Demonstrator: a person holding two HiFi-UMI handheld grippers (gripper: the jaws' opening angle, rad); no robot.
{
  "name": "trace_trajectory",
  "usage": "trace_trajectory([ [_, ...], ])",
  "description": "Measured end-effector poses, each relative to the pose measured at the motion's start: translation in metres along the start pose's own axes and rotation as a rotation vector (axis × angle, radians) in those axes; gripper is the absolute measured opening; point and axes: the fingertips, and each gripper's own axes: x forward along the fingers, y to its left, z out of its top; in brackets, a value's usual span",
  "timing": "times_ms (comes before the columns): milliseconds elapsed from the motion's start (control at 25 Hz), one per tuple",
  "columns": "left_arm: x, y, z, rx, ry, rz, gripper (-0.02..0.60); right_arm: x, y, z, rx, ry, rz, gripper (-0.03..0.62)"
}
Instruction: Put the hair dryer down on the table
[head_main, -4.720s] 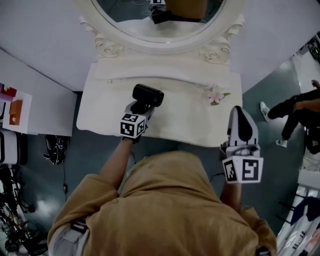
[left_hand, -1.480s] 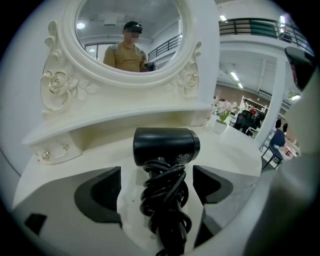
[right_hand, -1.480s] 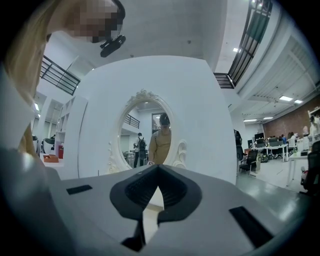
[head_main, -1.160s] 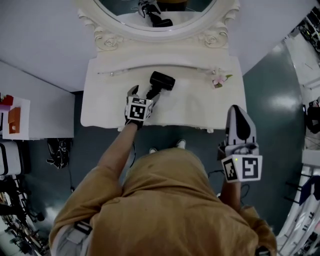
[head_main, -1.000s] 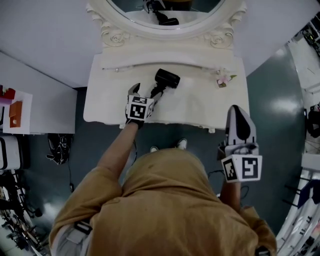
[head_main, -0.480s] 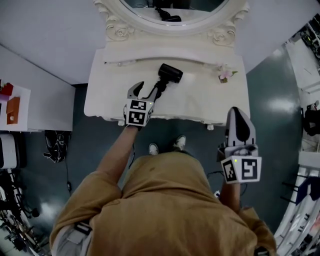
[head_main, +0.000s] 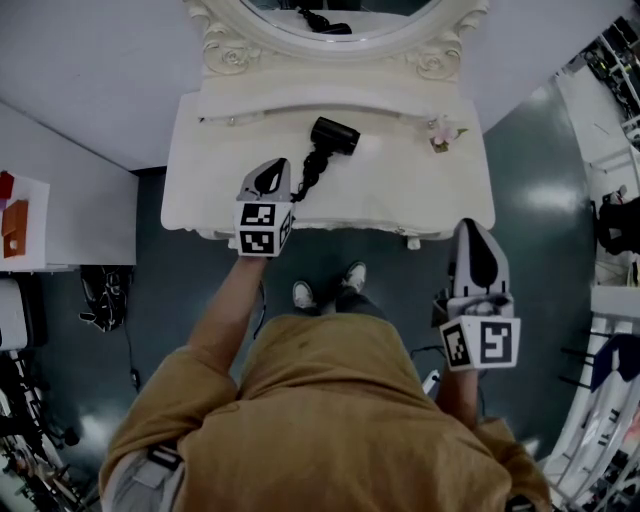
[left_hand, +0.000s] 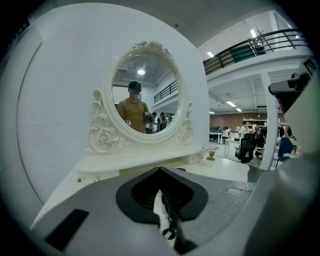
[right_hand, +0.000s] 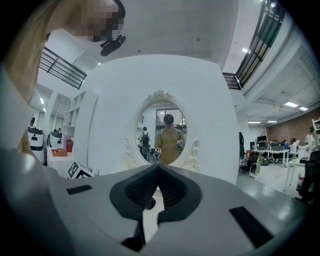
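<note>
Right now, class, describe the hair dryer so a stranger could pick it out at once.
Start at the white table below the oval mirror. The hair dryer lies near the middle of its top. It is the only black thing on it, trailing a cord; the flower to its right is pink.

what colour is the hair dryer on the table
The hair dryer is black, as is its coiled cord; the head view shows it best.

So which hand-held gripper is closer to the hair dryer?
Left. The left hand-held gripper, jaws just closed on nothing, hovers over the table just left of the hair dryer; the right hand-held gripper is out by the table's front right corner.
</note>
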Motion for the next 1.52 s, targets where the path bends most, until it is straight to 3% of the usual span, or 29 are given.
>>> trace_trajectory([
  [280, -0.031, 0.019, 0.025, -0.006, -0.053, 0.009, 0.003, -0.002, 0.016, -0.004, -0.001, 0.000, 0.000, 0.002],
  [760, -0.097, 0.026, 0.096, 0.126, -0.287, -0.012, 0.003, -0.003, 0.017, 0.007, -0.026, -0.034, -0.033, 0.002],
  [1080, -0.125, 0.031, 0.120, 0.161, -0.354, -0.001, 0.003, -0.007, 0.012, 0.014, -0.038, -0.039, -0.030, 0.002],
  [1520, -0.165, 0.040, 0.142, 0.131, -0.412, 0.026, 0.003, 0.001, 0.021, 0.010, -0.059, -0.002, 0.038, 0.002],
])
